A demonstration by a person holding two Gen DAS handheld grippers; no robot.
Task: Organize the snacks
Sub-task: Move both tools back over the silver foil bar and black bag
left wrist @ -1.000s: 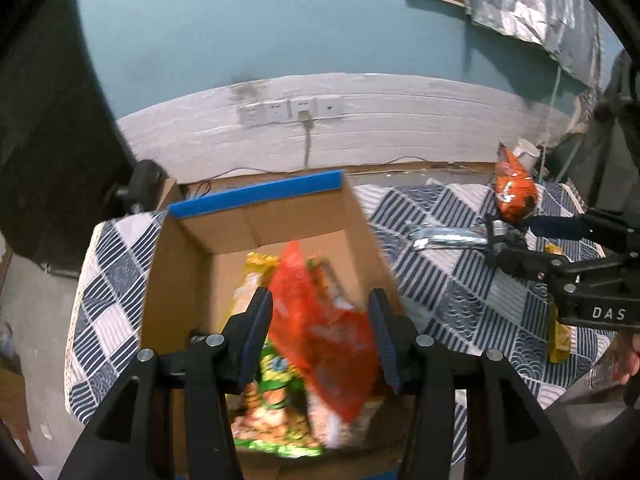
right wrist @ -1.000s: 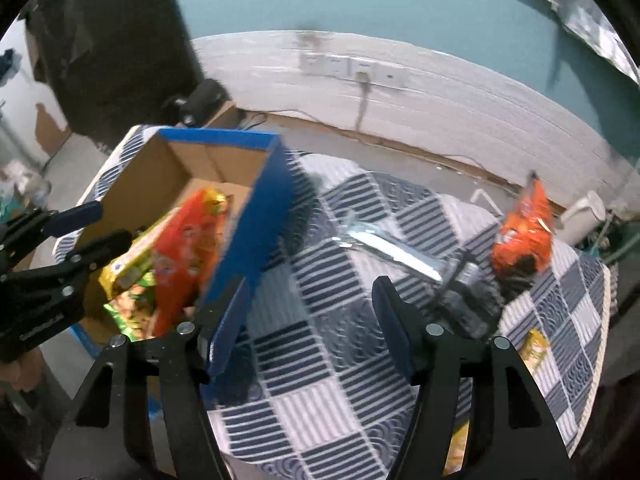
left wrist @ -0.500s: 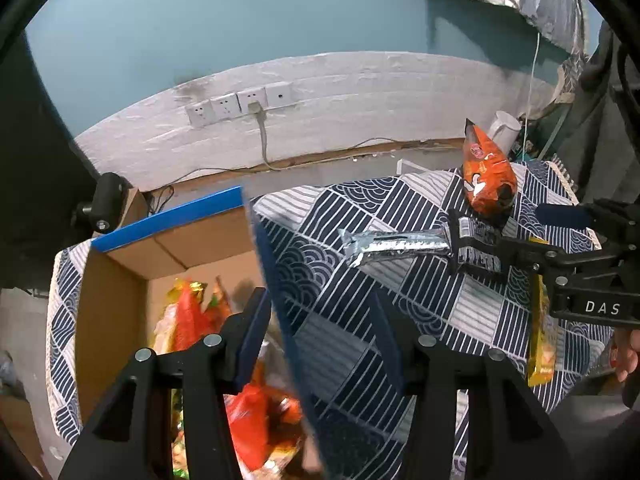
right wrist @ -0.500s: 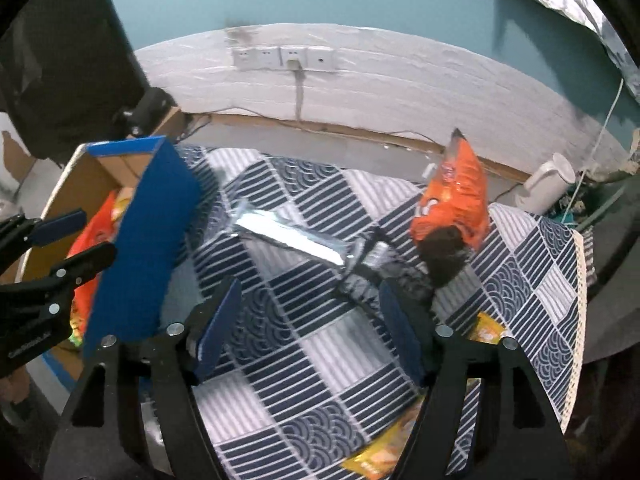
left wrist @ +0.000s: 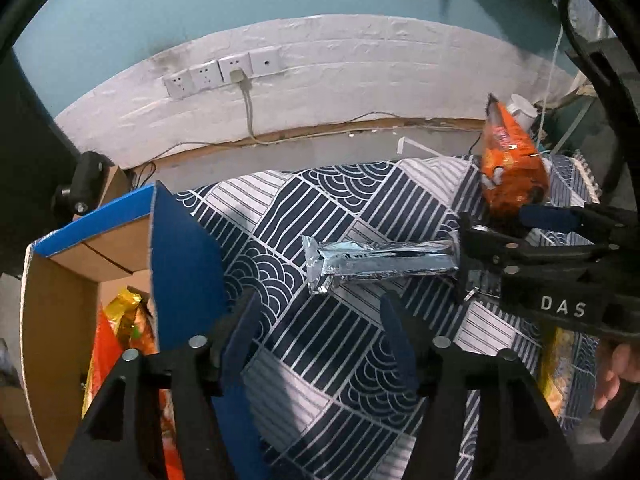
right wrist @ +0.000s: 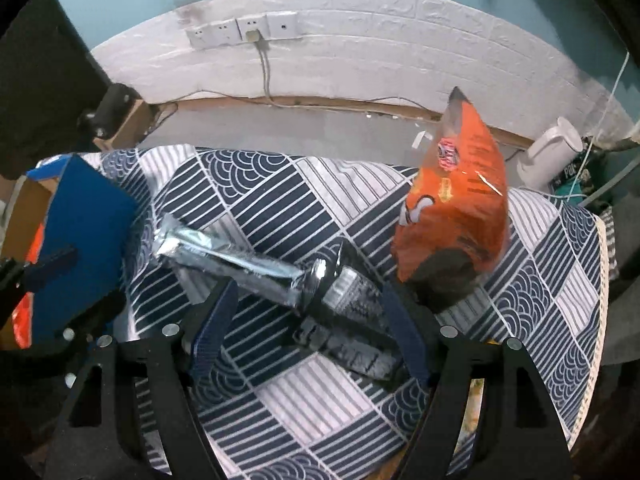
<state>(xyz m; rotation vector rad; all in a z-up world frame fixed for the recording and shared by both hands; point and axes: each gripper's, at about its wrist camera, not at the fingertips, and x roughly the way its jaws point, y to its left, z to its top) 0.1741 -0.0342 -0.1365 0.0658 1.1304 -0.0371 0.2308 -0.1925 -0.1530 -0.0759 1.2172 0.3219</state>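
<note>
A long silver foil snack pack [left wrist: 380, 266] lies on the patterned cloth; it also shows in the right wrist view [right wrist: 232, 266]. A dark-printed pack [right wrist: 352, 320] lies end to end with it. My right gripper [right wrist: 308, 336] is open, its fingers either side of the dark pack. An orange chip bag [right wrist: 452, 216] stands upright just behind; it also shows in the left wrist view [left wrist: 510, 168]. My left gripper [left wrist: 320, 340] is open and empty above the cloth, beside the cardboard box [left wrist: 56, 304] holding several snack bags [left wrist: 120, 344].
The box's blue flap [left wrist: 184, 256] stands up between box and cloth. A yellow snack bag [left wrist: 560, 364] lies at the table's right edge. A white kettle [right wrist: 548, 156] sits on the floor beyond. Wall sockets [right wrist: 244, 30] and a cable are behind.
My left gripper has swung right from over the box and the red bag to over the cloth. My right gripper has moved forward and down onto the dark pack.
</note>
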